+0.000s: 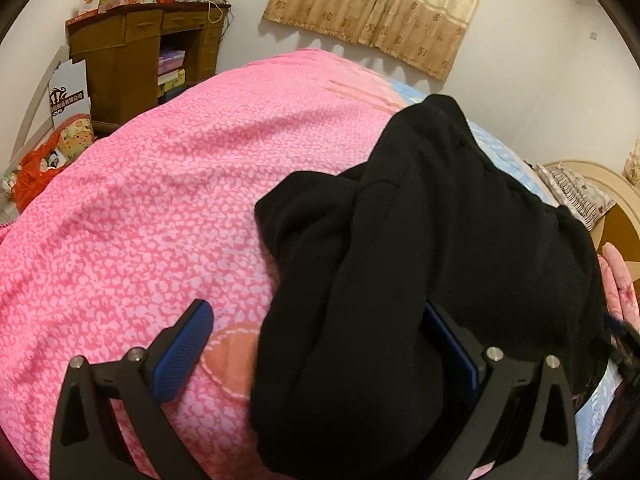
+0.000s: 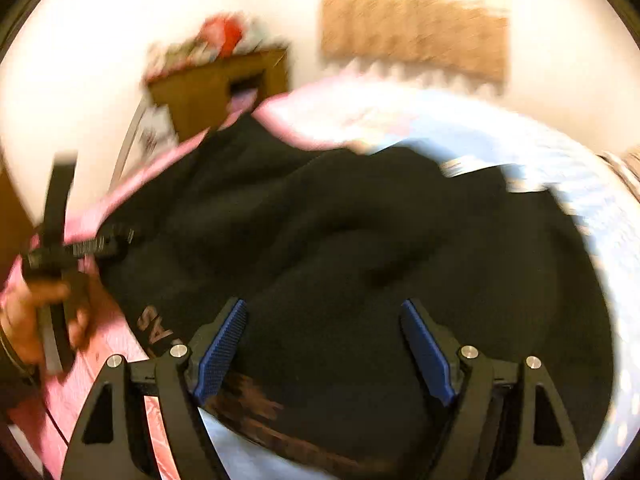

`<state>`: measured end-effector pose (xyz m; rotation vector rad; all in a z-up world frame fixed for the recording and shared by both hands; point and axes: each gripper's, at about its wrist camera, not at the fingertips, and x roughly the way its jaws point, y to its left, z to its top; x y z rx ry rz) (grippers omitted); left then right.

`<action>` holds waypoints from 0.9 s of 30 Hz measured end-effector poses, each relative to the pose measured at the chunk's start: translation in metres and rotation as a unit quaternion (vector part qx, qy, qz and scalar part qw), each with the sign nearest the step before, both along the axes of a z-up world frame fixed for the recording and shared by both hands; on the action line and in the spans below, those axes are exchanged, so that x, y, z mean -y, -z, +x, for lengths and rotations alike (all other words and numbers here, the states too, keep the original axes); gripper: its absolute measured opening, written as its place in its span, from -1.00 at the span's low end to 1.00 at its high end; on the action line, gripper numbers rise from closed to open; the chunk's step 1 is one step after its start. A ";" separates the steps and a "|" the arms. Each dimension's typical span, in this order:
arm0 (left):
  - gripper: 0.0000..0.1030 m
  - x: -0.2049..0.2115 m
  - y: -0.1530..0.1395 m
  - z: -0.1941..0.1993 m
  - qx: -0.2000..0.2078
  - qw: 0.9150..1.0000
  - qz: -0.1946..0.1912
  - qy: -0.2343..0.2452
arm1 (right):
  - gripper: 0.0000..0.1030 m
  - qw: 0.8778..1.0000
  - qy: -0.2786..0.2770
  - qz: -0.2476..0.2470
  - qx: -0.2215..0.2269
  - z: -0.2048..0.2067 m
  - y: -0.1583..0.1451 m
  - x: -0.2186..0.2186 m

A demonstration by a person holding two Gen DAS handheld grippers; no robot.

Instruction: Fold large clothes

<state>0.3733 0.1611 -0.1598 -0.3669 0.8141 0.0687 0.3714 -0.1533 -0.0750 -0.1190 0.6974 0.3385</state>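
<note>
A large black garment [image 1: 432, 240] lies crumpled on a pink patterned blanket [image 1: 140, 208] that covers the bed. My left gripper [image 1: 316, 308] is open wide at the garment's near end. Its left pad [image 1: 184, 352] is free over the blanket, while black cloth drapes over most of the right pad. The right wrist view is blurred. In it my right gripper [image 2: 324, 304] hangs open just above the black garment [image 2: 340, 220], with nothing pressed between its blue pads. Pale lettering [image 2: 154, 324] shows on the garment's left edge. A person's hand [image 2: 36, 316] at far left holds the left gripper.
A brown wooden desk [image 1: 140, 52] piled with boxes stands by the far wall, left of a beige curtain [image 1: 380, 12]. A red bag [image 1: 36, 172] sits at the bed's left. A light blue sheet [image 1: 508, 156] and a striped pillow [image 1: 576, 196] lie to the right.
</note>
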 end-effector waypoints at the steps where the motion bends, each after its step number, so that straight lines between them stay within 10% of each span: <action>1: 1.00 -0.001 0.000 -0.001 0.003 1.000 -0.004 0.000 | 0.55 1.000 0.015 0.010 0.015 -0.006 -0.007 0.015; 7: 1.00 -0.002 -0.003 -0.005 0.019 1.000 -0.011 -0.001 | 0.55 0.984 0.171 -0.057 -0.009 0.005 0.019 0.114; 10: 1.00 -0.001 -0.008 -0.011 0.027 1.000 -0.006 -0.006 | 0.55 0.985 0.154 -0.083 -0.016 0.004 0.048 0.127; 20: 1.00 -0.021 -0.037 -0.038 0.054 0.998 0.014 -0.025 | 0.57 0.985 0.158 -0.071 0.015 -0.023 0.006 0.094; 27: 1.00 -0.025 -0.021 -0.027 0.039 0.998 -0.054 -0.009 | 0.57 0.996 0.045 -0.057 0.045 -0.053 -0.011 0.027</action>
